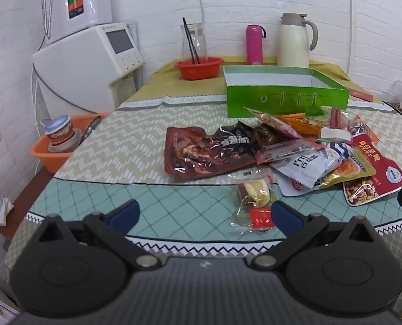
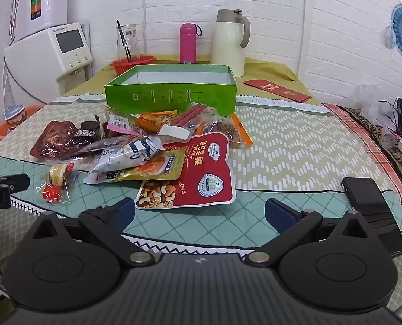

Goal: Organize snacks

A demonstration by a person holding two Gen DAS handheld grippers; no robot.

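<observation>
A pile of snack packets lies on the table in front of an open green box (image 1: 285,94) (image 2: 171,92), which looks empty. The pile holds a dark red-brown pouch (image 1: 203,154) (image 2: 54,140), a white packet (image 1: 309,165) (image 2: 127,154), a red nut packet (image 1: 374,173) (image 2: 198,176) and a small clear-wrapped cake (image 1: 255,192) (image 2: 55,178). My left gripper (image 1: 205,214) is open and empty at the near table edge, just left of the small cake. My right gripper (image 2: 199,212) is open and empty, just short of the red nut packet.
A red basket (image 1: 199,67) with a glass jar, a pink bottle (image 1: 253,44) and a cream thermos jug (image 1: 294,40) stand behind the box. A white appliance (image 1: 87,62) and an orange basin (image 1: 65,143) are at the left. A black phone (image 2: 369,197) lies by my right fingers.
</observation>
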